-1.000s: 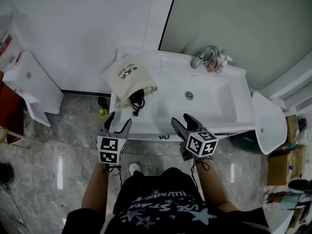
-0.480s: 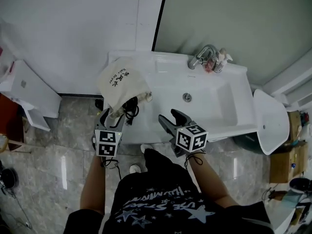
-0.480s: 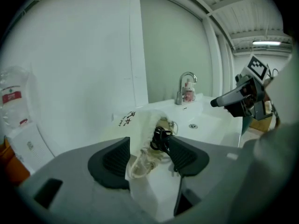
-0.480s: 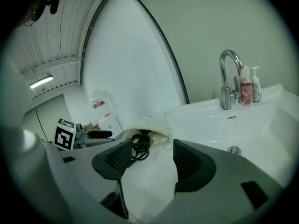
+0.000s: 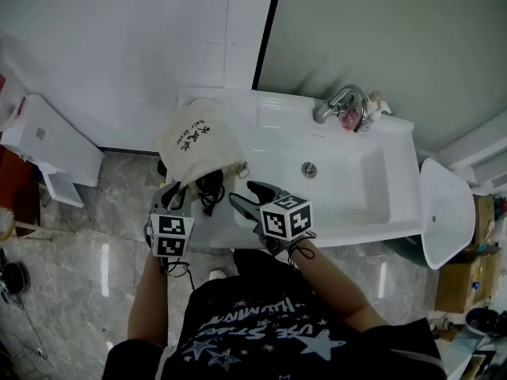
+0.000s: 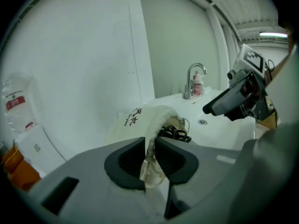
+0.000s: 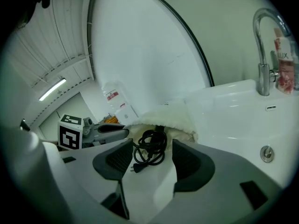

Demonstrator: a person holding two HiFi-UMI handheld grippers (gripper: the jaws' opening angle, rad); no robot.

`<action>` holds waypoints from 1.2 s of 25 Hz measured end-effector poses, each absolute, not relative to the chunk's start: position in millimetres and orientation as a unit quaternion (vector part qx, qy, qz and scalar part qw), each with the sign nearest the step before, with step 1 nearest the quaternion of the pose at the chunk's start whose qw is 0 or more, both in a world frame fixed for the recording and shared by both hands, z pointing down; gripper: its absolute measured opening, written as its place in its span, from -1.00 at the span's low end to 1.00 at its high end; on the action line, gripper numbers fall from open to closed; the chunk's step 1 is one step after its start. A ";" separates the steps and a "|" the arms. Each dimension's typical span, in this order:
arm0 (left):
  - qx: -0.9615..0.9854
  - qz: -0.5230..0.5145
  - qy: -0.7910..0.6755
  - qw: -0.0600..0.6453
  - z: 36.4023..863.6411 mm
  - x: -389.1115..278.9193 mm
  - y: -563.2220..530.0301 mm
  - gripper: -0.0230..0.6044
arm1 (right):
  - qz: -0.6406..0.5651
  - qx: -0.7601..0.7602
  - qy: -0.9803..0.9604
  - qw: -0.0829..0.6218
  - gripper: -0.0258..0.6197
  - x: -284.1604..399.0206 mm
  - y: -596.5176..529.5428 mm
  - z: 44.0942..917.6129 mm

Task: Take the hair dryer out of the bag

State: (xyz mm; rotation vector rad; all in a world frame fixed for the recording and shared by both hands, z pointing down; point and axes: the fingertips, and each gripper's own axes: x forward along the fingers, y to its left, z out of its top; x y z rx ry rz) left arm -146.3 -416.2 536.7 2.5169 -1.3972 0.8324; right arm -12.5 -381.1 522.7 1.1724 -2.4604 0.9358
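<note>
A cream drawstring bag (image 5: 198, 139) lies on its side at the left end of the white washbasin (image 5: 348, 229), its mouth turned toward the person, likely so the contents can slide out forward. The left gripper (image 6: 149, 148) is closing on the bag's rim, the cloth pinched between its pads, apparently to anchor the bag. The right gripper (image 7: 153, 150) faces the mouth, its jaws wide and only starting to close, the black coiled cord (image 5: 209, 187) framed between them but untouched. The hair dryer's body stays hidden inside the bag. There is one bag, one cord with one plug, two grippers, one tap (image 5: 339, 101), one bottle (image 5: 372, 105)
</note>
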 end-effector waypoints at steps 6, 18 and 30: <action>0.839 0.267 -0.465 0.091 532.0 -147.7 -430.3 -0.77 | 0.360 0.360 -0.849 0.138 -0.15 -40.6 -407.8 535.0; 0.837 0.249 -0.474 0.119 530.2 -153.3 -455.8 -0.78 | 0.396 0.339 -0.828 0.207 -0.15 -76.1 -470.6 569.0; 0.834 0.234 -0.480 0.140 531.1 -158.9 -457.3 -0.78 | 0.358 0.361 -0.812 0.288 -0.16 -99.2 -499.4 599.1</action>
